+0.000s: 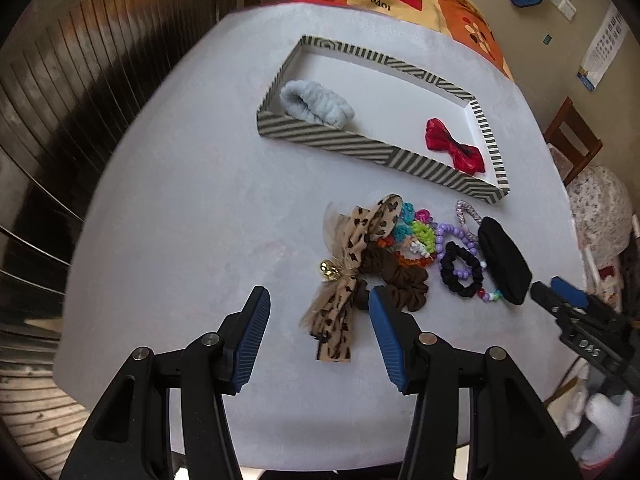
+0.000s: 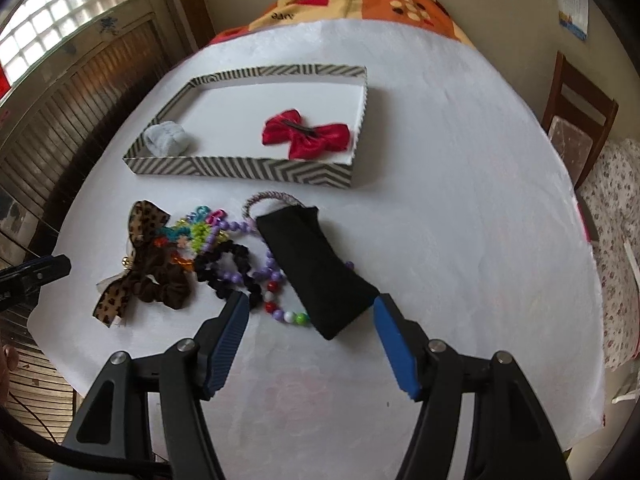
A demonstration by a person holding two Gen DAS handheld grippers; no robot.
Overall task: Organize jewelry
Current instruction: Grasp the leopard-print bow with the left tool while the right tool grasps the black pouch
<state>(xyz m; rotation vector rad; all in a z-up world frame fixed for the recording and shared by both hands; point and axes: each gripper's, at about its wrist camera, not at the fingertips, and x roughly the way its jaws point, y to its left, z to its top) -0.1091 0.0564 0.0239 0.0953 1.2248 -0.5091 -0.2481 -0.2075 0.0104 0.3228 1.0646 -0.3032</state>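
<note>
A striped tray (image 1: 332,138) is set on the white surface (image 1: 192,216); a pale blue scrunchie (image 1: 316,101) and a red bow (image 2: 306,136) are held inside it. Just in front of the tray, a heap of hair ties and beads (image 1: 404,248) and a black pouch (image 2: 316,272) are laid. The left tongs (image 1: 318,300) and right tongs (image 2: 308,308) are seen wide open, with nothing gripped.

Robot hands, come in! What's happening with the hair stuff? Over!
Left gripper and right gripper open, empty. Red bow and pale blue scrunchie in the striped tray. Pile waits outside; black pouch lies over the beads.
</note>
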